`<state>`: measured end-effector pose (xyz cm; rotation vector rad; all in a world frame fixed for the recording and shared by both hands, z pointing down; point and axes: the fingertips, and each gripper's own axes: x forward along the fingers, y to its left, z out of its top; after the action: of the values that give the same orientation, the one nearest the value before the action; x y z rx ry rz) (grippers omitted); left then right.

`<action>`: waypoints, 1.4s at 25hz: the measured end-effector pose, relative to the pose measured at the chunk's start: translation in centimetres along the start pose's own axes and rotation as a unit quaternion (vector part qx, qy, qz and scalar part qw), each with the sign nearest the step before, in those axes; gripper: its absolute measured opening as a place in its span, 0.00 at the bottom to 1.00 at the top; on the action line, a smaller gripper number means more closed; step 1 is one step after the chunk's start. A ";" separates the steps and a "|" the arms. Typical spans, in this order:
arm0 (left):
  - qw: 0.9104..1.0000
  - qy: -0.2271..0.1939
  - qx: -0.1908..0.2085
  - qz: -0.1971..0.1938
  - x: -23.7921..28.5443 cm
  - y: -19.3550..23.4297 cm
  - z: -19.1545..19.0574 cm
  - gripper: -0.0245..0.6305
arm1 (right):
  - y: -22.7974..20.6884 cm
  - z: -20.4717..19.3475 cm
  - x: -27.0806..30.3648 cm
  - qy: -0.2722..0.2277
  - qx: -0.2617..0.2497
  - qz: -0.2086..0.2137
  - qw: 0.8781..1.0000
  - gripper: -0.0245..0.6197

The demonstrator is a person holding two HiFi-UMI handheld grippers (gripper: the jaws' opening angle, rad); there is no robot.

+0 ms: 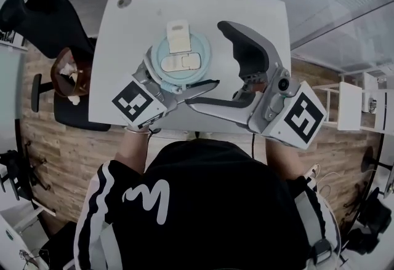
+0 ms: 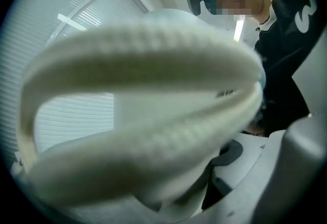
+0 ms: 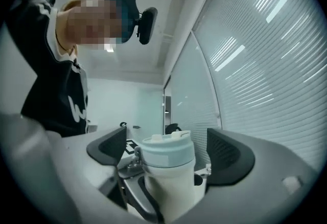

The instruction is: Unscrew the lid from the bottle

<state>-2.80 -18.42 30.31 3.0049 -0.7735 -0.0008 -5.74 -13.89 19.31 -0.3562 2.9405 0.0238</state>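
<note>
Bottle (image 3: 171, 195) stands upright on the white table (image 1: 258, 10), centre of the head view, seen there from straight above so mostly the pale blue lid (image 1: 181, 53) shows, with cream flip parts on top. Left gripper (image 1: 183, 73) comes in from lower left and is clamped on the bottle's cream body below the lid; its own view is filled by the blurred bottle pressed right up close, and the right gripper view shows its fingers wrapped round the lower body. Right gripper (image 1: 212, 66) sits right of centre with its jaws spread wide. In its own view the lid stands between the two dark pads (image 3: 227, 156) with clear space on both sides, nothing touched, nothing held. Lid looks still seated, so unscrewing is not yet begun. Handling guess: rigid insulated-type bottle, probably some weight, smooth wall that could slip or spin under torque, so the left clamp low on the body needs to be firm. Lid is hard plastic, round and wide, so it needs near full jaw spread. Take it on the blue side band, pads opposite each other, not on the cream flip parts on top, which may flex or pop open.
</note>
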 end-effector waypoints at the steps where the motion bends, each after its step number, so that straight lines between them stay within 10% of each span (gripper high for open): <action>1: 1.000 -0.002 -0.003 0.015 0.1 0.4 -0.1 0.74 | 0.0 -0.1 0.3 -0.004 -0.005 -0.024 1.000 0.77; 7: 0.997 -0.003 -0.009 0.072 0.6 1.8 -0.6 0.74 | -1.4 -2.1 2.4 0.018 -0.039 -0.124 0.991 0.77; 18: 0.996 0.012 -0.005 0.092 0.5 1.7 -1.4 0.74 | -1.9 -3.8 2.9 0.051 -0.015 -0.135 0.989 0.72; 28: 0.999 0.035 -0.006 -0.035 0.5 -1.7 -1.1 0.74 | 0.1 -3.4 1.8 0.067 0.028 0.027 0.997 0.71; 35: 0.991 0.042 -0.006 -0.130 0.5 -4.8 -1.0 0.74 | 1.9 -2.9 0.4 0.093 0.053 0.188 0.976 0.71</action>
<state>-0.06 -14.37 31.09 3.0475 -0.3685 0.1110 -7.05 -12.20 22.11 0.2296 3.1294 -0.1209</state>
